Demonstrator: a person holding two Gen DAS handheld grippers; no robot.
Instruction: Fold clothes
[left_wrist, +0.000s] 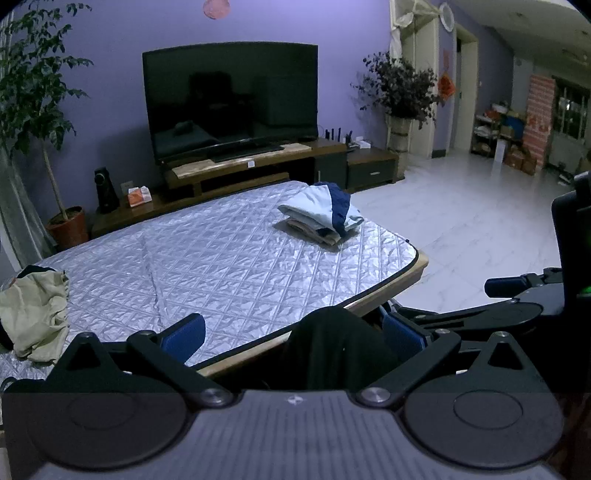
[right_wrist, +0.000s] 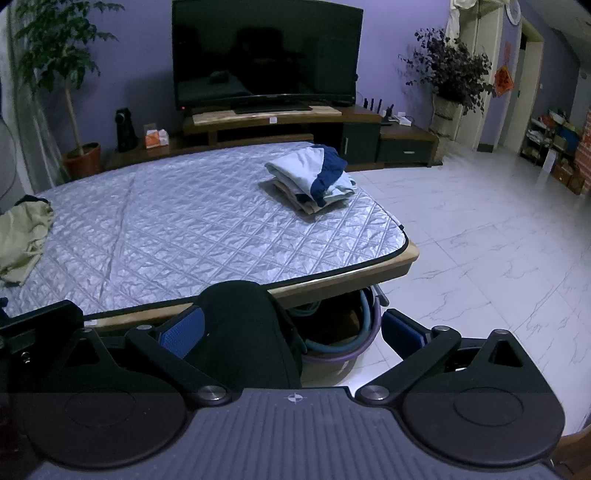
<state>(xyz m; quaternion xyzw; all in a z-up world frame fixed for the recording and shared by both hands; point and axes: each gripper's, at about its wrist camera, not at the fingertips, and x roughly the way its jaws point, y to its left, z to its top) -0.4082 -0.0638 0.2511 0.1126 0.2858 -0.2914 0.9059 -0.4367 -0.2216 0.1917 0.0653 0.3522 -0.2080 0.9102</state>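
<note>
A black garment (left_wrist: 332, 347) hangs bunched at the table's near edge, between the fingers of my left gripper (left_wrist: 295, 336); it also shows in the right wrist view (right_wrist: 243, 332), beside the left finger of my right gripper (right_wrist: 295, 332). Both grippers stand wide open, and neither clamps the cloth. A stack of folded clothes (left_wrist: 321, 214), light blue and navy on top, lies at the far right of the quilted silver table (left_wrist: 207, 258); it also shows in the right wrist view (right_wrist: 314, 181). A crumpled pale green garment (left_wrist: 33, 314) lies at the left edge.
A TV (left_wrist: 229, 99) on a low wooden stand sits behind the table. A potted tree (left_wrist: 37, 110) stands far left. White tiled floor (right_wrist: 498, 240) spreads to the right. A basin with hoses (right_wrist: 340, 332) sits under the table's edge.
</note>
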